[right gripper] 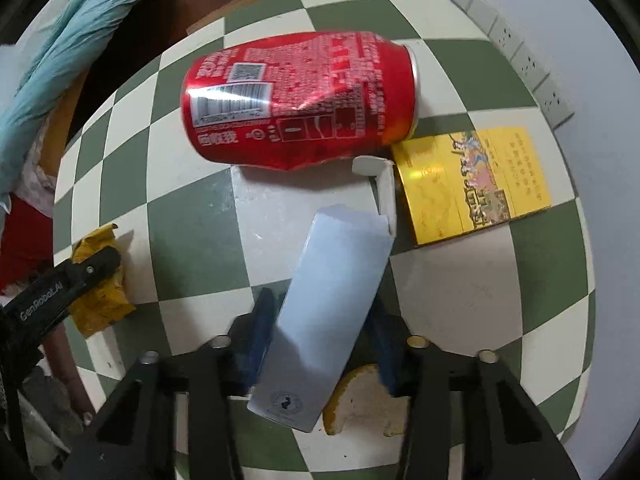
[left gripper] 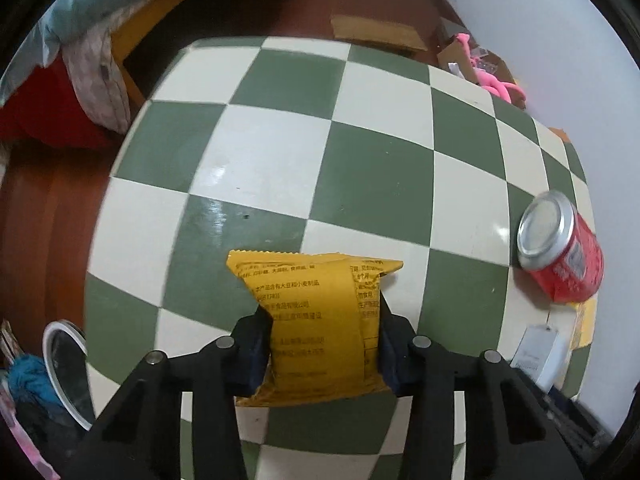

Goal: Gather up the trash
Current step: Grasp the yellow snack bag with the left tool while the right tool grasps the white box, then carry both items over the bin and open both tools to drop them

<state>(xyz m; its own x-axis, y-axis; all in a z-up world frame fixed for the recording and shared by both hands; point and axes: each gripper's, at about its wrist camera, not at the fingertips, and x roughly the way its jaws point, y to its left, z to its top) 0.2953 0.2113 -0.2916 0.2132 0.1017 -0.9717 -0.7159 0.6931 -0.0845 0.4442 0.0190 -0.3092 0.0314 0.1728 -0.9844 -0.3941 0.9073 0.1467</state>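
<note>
While pinched between jaws, yellow wrapper (left gripper: 320,320) protrudes forward.

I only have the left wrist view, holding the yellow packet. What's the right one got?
Observer: The right tongs are shut on a pale blue carton, its flap open.
Operator: Anything under it?
Observer: Yes, a piece of citrus peel lies on the checkered table beneath the carton.
Operator: The yellow thing by the red can?
Observer: That's a flat yellow box with printed artwork, lying beside the dented red can.
</note>
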